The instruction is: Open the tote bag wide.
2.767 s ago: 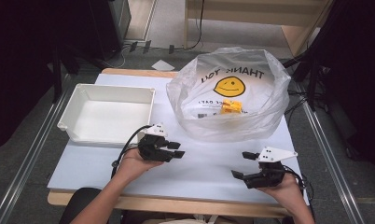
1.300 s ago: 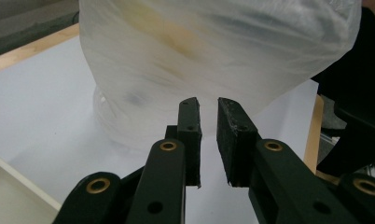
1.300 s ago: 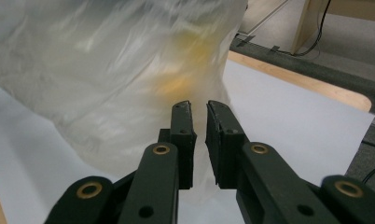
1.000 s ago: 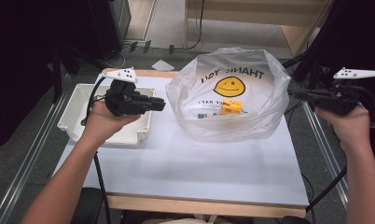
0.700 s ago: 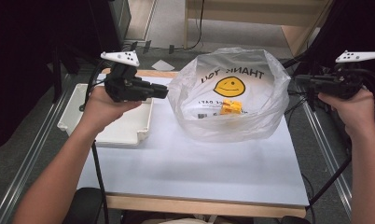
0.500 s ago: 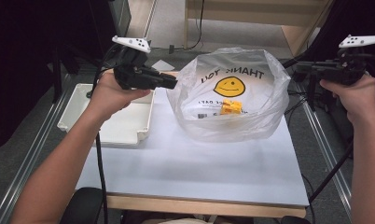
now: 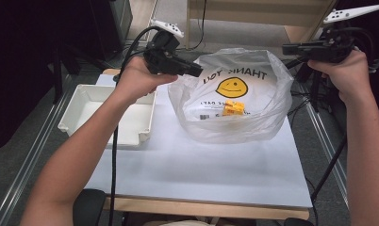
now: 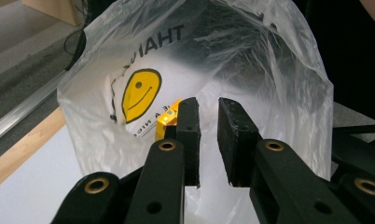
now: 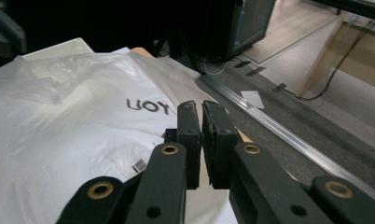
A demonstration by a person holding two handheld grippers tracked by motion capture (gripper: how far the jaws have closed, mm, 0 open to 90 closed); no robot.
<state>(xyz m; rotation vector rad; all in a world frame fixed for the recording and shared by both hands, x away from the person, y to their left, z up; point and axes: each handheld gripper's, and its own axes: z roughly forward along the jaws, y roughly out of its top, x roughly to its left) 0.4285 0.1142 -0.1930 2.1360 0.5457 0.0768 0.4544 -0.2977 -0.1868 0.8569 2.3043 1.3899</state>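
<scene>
Your left gripper (image 7: pixel 197 71) is at the bag's 10 o'clock rim, jaws slightly apart, nothing between them. Your right gripper (image 7: pixel 287 49) is at the bag's 2 o'clock, jaws together, empty. The plastic bag (image 7: pixel 234 101) sits on the table (image 7: pixel 197 169) toward 12 o'clock, a yellow box (image 7: pixel 233 108) inside. The white tray (image 7: pixel 91 110) lies at the table's 9 o'clock.

1. Plastic bag (image 7: pixel 234 101): clear, thin, crinkled, printed with "THANK YOU" and a yellow smiley face; puffed up, resting on the white table's far right part.
2. Yellow box (image 7: pixel 233 108): small, lying inside the bag.
</scene>
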